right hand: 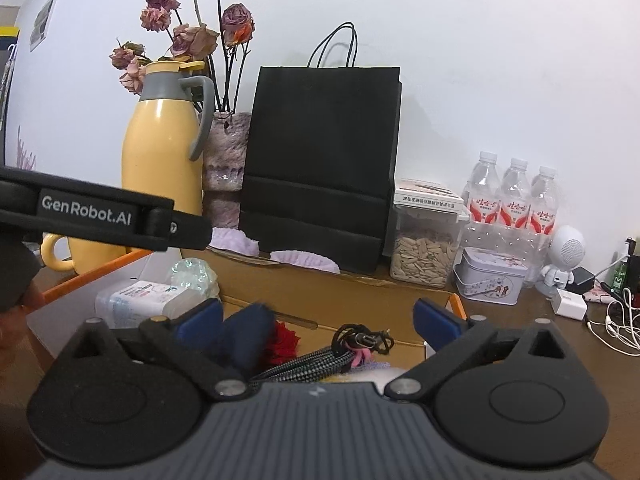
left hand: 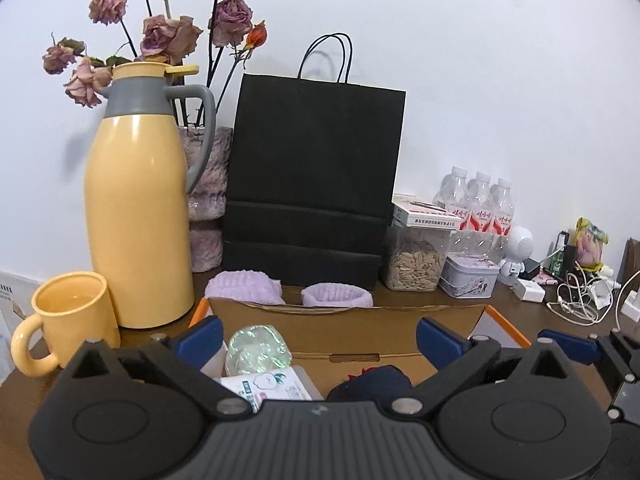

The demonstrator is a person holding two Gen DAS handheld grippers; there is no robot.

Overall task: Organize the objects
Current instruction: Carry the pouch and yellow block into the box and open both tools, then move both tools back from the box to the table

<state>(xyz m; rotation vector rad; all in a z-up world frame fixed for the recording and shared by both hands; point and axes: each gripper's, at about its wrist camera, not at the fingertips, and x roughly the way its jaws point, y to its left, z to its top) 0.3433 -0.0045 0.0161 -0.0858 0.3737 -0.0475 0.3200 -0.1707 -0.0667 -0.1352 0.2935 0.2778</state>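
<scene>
An open cardboard box (left hand: 348, 316) sits on the brown table, and both grippers hover over it. My left gripper (left hand: 320, 340) is open, with nothing between its blue pads. Below it lie a shiny green wrapped item (left hand: 258, 350), a tissue pack (left hand: 272, 390) and a dark navy item (left hand: 372, 380). My right gripper (right hand: 318, 322) is open too. A blurred navy item (right hand: 248, 336) lies just inside its left pad, beside a red flower-like piece (right hand: 284, 342), a braided cable (right hand: 316, 364) and a coiled black cable (right hand: 364, 340). Nothing is gripped.
Behind the box stand a yellow thermos (left hand: 136, 220), a yellow mug (left hand: 68, 316), a vase of dried roses (left hand: 208, 200) and a black paper bag (left hand: 312, 184). Two purple cloths (left hand: 244, 286) lie at the bag's foot. To the right are a seed jar (left hand: 416, 260), water bottles (left hand: 480, 208), a tin (left hand: 468, 276), chargers and cables (left hand: 576, 300).
</scene>
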